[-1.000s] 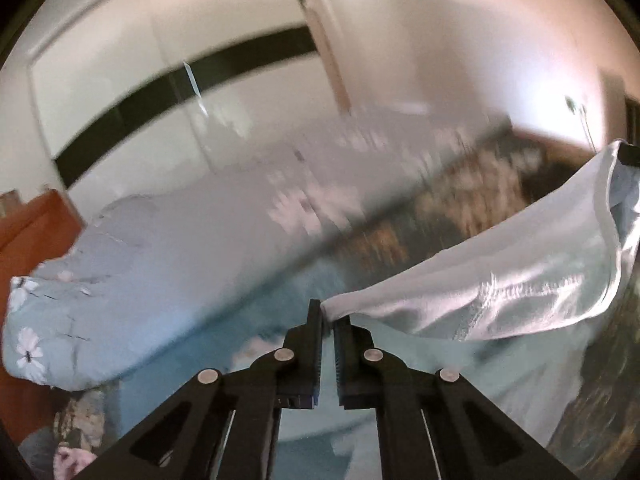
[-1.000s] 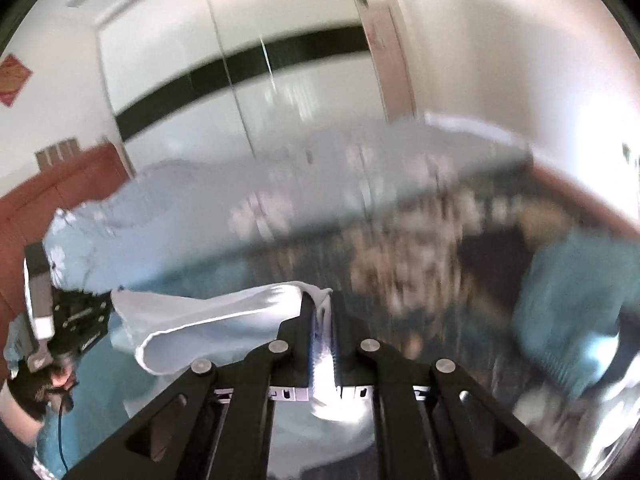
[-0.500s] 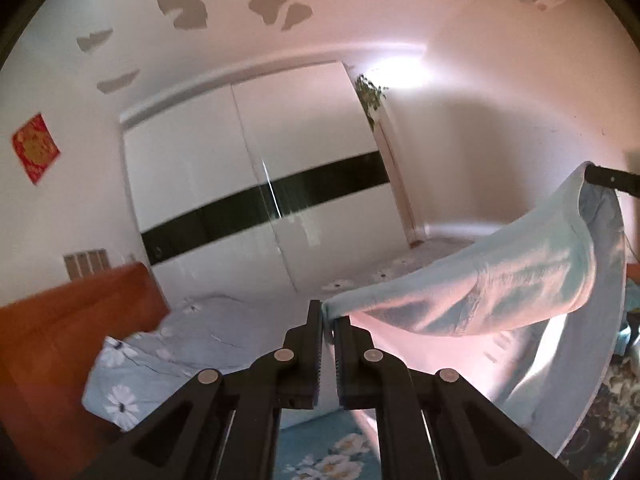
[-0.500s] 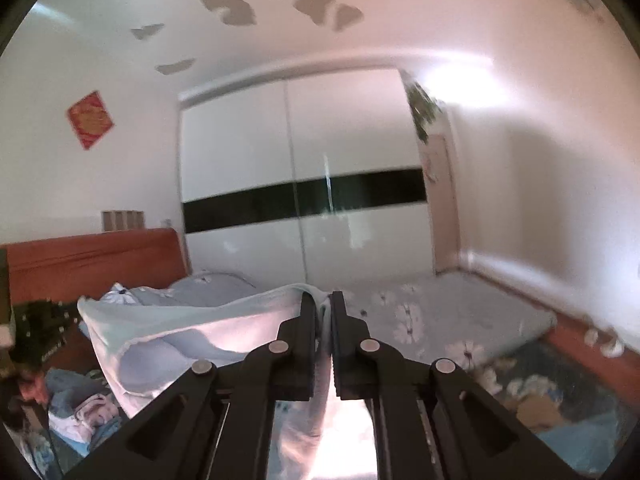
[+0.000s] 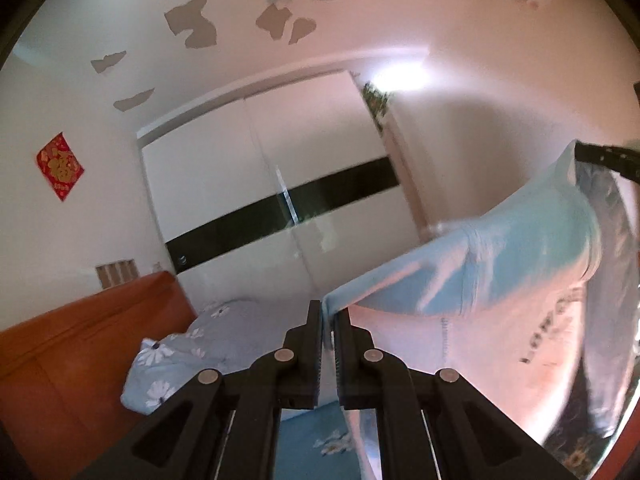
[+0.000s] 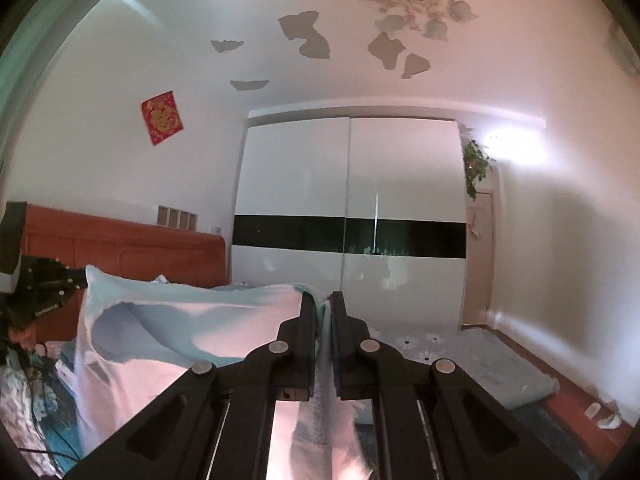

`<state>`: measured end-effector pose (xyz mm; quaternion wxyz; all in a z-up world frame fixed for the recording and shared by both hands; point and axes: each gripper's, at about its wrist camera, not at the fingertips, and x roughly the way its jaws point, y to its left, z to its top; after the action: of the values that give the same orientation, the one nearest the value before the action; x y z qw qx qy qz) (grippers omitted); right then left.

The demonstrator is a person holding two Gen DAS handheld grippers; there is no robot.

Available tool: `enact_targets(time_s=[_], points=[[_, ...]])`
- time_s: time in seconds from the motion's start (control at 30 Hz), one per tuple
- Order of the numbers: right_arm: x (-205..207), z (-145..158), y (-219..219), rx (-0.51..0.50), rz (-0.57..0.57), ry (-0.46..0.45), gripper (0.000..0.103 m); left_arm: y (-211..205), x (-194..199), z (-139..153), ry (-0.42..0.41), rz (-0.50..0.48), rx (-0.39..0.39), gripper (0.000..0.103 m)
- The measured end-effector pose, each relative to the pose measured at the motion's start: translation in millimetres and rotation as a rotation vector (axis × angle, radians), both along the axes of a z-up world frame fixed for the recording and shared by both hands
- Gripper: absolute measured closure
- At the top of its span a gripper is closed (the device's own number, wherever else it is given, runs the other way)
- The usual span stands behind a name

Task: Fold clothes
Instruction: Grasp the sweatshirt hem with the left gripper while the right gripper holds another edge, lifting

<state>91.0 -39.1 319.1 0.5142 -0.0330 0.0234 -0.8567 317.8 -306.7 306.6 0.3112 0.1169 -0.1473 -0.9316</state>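
One red paper charm, gold character.

The lower part of the pale blue garment is cut off by the bottom edge in the left wrist view, and its dark printed lettering at the right is too blurred to be read. The right gripper is seen only as a black sliver at the right edge. In the right wrist view, the left gripper is mostly lost at the left edge, its fingertips covered by cloth. The bed is half hidden behind the garment.
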Motion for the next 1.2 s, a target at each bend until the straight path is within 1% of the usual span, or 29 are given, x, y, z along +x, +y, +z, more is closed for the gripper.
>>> enact_targets(time_s=[0.07,0.1,0.2,0.23,0.33,0.37,0.47,0.53,0.57,0.6,0.67,0.73,0.8,0.9,1.03,1.1,1.2], points=[[-14.1,-8.9,-21.8,0.046,0.014,-0.021,0.096,-17.7,-16.3,-14.9,-0.050,0.041,0.037,0.097],[-24.7,-18.4,-37.1,0.083,0.017,-0.043,0.096,-30.1,-26.6,-29.5,-0.081,0.058,0.064,0.097],[-65.9,-59.4,-94.7,0.210,0.014,-0.142,0.096,-67.7,-57.9,-74.0,-0.177,0.110,0.146,0.097],[-81.1,-74.6,-113.2,0.252,0.012,-0.179,0.096,-82.7,-70.6,-96.8,-0.217,0.125,0.183,0.097],[-126.6,-139.4,-185.6,0.393,-0.020,-0.347,0.096,-128.0,-108.7,-166.0,-0.338,0.172,0.294,0.097],[-138.4,-161.4,-208.0,0.438,-0.035,-0.395,0.096,-150.3,-121.2,-196.1,-0.375,0.183,0.359,0.097],[-159.6,-216.3,-259.9,0.555,-0.058,-0.446,0.096,-187.2,-141.9,-258.7,-0.434,0.216,0.472,0.098],[-173.6,-248.0,-289.5,0.631,-0.072,-0.478,0.096,-208.3,-147.8,-288.5,-0.458,0.220,0.516,0.098],[-180.5,-260.9,-302.4,0.651,-0.078,-0.508,0.096,-218.7,-150.6,-303.2,-0.469,0.222,0.538,0.098],[-187.4,-273.0,-314.8,0.668,-0.083,-0.542,0.096,-226.7,-154.8,-309.1,-0.471,0.229,0.546,0.098],[-201.0,-287.2,-331.5,0.693,-0.098,-0.575,0.096,-242.4,-163.1,-320.3,-0.473,0.242,0.560,0.098],[-208.9,-292.6,-353.5,0.705,-0.097,-0.583,0.096,-258.2,-171.5,-331.4,-0.475,0.255,0.573,0.098],[-216.1,-297.1,-376.3,0.716,-0.095,-0.588,0.096,-285.7,-177.9,-336.4,-0.460,0.281,0.584,0.098],[-218.1,-310.7,-413.7,0.768,-0.097,-0.607,0.096,-311.6,-181.2,-349.4,-0.460,0.315,0.598,0.098],[-218.6,-358.7,-455.1,0.868,-0.124,-0.621,0.096,-338.1,-188.2,-392.1,-0.535,0.345,0.647,0.098],[-220.6,-379.2,-466.2,0.891,-0.137,-0.635,0.096,-346.5,-190.6,-413.3,-0.568,0.349,0.665,0.098],[-228.4,-399.6,-474.4,0.911,-0.159,-0.675,0.096,-353.9,-192.2,-430.3,-0.575,0.339,0.702,0.097]])
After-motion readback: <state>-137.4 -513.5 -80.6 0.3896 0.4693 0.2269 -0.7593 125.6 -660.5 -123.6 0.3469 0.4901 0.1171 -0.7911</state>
